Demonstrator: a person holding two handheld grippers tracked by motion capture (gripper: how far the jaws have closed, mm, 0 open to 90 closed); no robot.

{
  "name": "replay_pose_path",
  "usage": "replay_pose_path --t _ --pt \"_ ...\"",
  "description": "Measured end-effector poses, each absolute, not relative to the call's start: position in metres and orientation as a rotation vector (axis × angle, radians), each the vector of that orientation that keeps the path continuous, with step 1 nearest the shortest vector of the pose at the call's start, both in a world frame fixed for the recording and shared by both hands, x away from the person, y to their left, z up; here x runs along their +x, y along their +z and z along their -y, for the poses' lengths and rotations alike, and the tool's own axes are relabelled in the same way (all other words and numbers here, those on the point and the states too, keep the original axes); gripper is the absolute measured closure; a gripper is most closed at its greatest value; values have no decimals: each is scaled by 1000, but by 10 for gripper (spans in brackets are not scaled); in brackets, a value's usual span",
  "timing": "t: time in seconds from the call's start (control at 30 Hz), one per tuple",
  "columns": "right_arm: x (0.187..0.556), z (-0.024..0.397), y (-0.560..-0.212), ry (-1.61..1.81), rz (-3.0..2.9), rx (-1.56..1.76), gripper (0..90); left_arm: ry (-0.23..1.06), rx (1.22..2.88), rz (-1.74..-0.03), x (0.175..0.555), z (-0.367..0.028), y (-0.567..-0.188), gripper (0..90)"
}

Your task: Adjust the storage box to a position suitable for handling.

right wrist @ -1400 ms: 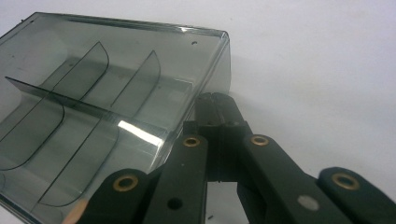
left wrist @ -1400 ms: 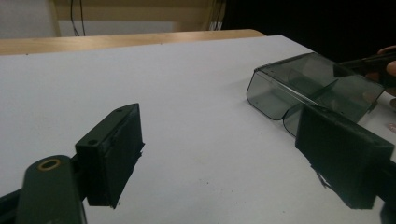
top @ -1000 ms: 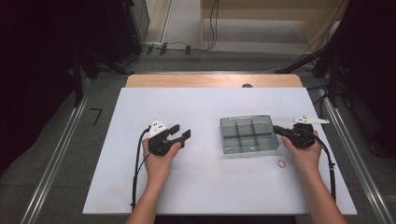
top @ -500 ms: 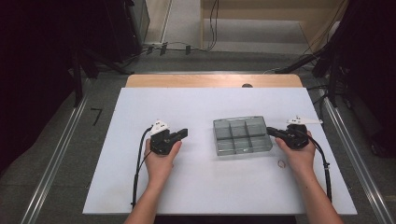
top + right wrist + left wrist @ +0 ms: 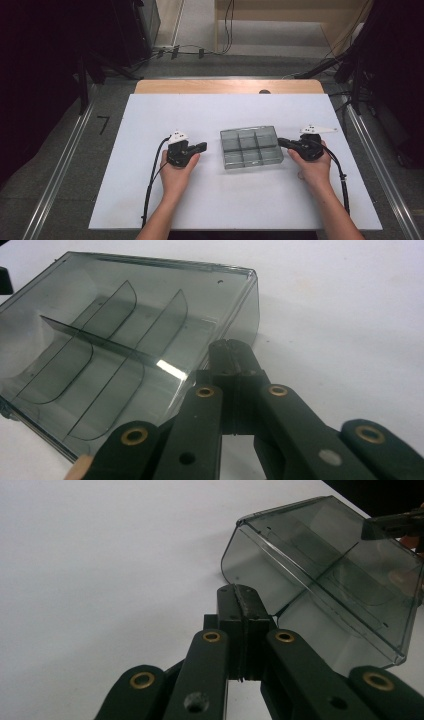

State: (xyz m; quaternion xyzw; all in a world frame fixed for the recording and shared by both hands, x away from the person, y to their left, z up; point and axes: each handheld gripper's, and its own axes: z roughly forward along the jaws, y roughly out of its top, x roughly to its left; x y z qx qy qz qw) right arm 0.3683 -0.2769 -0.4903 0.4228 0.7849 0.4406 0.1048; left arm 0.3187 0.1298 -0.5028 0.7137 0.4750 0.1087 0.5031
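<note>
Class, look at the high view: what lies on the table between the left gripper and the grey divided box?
Nothing: in the high view, bare white table separates the left gripper from the box.

- The left hand-held gripper (image 5: 202, 146) now has its jaws pressed together with nothing between them; a second ago they stood apart.
- The clear divided box (image 5: 251, 146) sits farther left on the counter (image 5: 150, 200), nearer the left hand-held gripper.
- The right hand-held gripper (image 5: 281, 142) has moved left with it, its closed tips at the box's right wall.
</note>
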Motion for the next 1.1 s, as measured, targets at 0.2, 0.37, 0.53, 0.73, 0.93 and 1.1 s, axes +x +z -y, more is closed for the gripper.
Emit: replay_pose_path --t 0.2,0.37,0.53,0.73,0.93,1.1 --pt "367 272 -491 1308 -2328 1237 883 250 1741 -1138 319 -126 -504 898" --pt "365 266 -490 1316 -2348 1221 883 259 1771 -1116 319 -120 -503 898" --pt "363 259 -491 1321 -2364 1203 883 249 1773 -1123 320 -119 -504 898" --pt "360 252 -492 1330 -2383 1191 882 259 1783 -1131 320 -119 -503 898" --pt "356 249 -493 1334 -2395 1192 882 251 1787 -1147 319 -123 -503 899" --pt "352 248 -494 1331 -2398 1200 882 226 1786 -1151 320 -125 -503 899"
